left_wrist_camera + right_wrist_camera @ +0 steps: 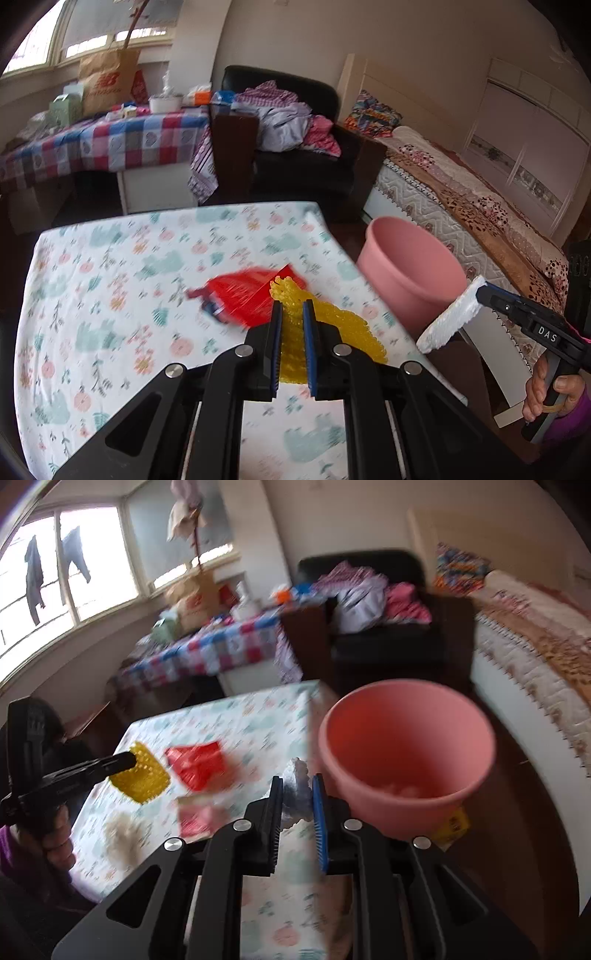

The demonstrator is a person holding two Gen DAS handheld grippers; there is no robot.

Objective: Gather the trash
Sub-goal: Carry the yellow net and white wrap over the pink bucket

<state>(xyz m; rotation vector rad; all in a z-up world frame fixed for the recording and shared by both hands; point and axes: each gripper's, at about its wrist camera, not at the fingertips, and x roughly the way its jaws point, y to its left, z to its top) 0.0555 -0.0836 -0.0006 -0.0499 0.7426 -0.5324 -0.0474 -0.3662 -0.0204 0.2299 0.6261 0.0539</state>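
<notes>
Trash pieces are featherlight — left gripper (293, 306) clamps soft yellow bubble wrap (343, 328) over the table (110, 277), right gripper (297, 786) pinches crumbly white foam (295, 775) beside the pink bucket (406, 716) — edge grips suffice.

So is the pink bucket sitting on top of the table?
No, the pink bucket stands on the floor beside the table, off its right edge.

Left wrist view close above table (110, 295), facing armchair, right wrist view beside it, nearer bucket (406, 746), both sharing table, bucket
</notes>
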